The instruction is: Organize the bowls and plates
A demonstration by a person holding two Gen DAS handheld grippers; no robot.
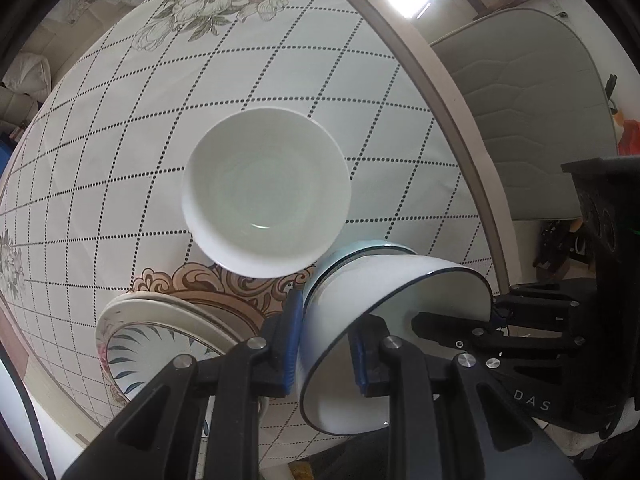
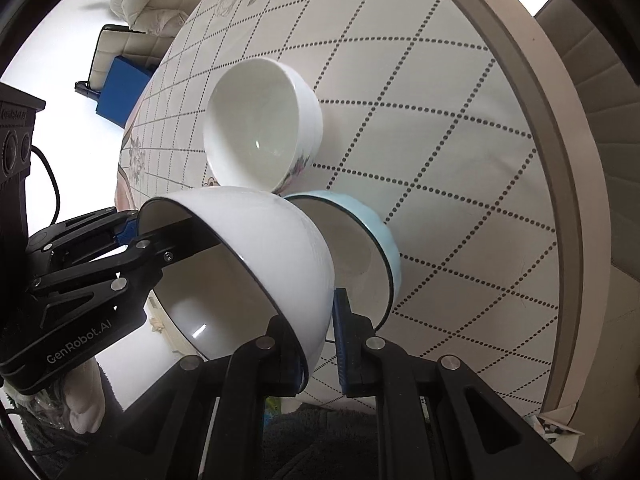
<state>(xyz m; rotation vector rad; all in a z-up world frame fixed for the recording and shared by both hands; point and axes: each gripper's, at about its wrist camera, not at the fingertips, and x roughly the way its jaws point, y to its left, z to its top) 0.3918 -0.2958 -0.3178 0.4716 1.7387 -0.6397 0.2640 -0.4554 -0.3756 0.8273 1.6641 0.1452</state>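
A white bowl with a dark rim [image 1: 384, 320] [image 2: 248, 264] is held tilted above the table by both grippers. My left gripper [image 1: 326, 344] is shut on its rim, one pad outside and one inside; it also shows in the right wrist view [image 2: 132, 236]. My right gripper [image 2: 318, 340] is shut on the opposite rim; it also shows in the left wrist view [image 1: 496, 314]. A plain white bowl [image 1: 266, 192] [image 2: 262, 124] stands upright on the table. A light blue bowl [image 2: 368, 256] sits just behind the held bowl. Stacked floral plates [image 1: 160, 332] lie at the left.
The round table [image 1: 440, 92] has a dotted-grid cloth with flower prints and a beige rim. A grey mattress [image 1: 532, 112] lies beyond its right edge. A blue box [image 2: 120, 92] and a chair stand on the floor at the left.
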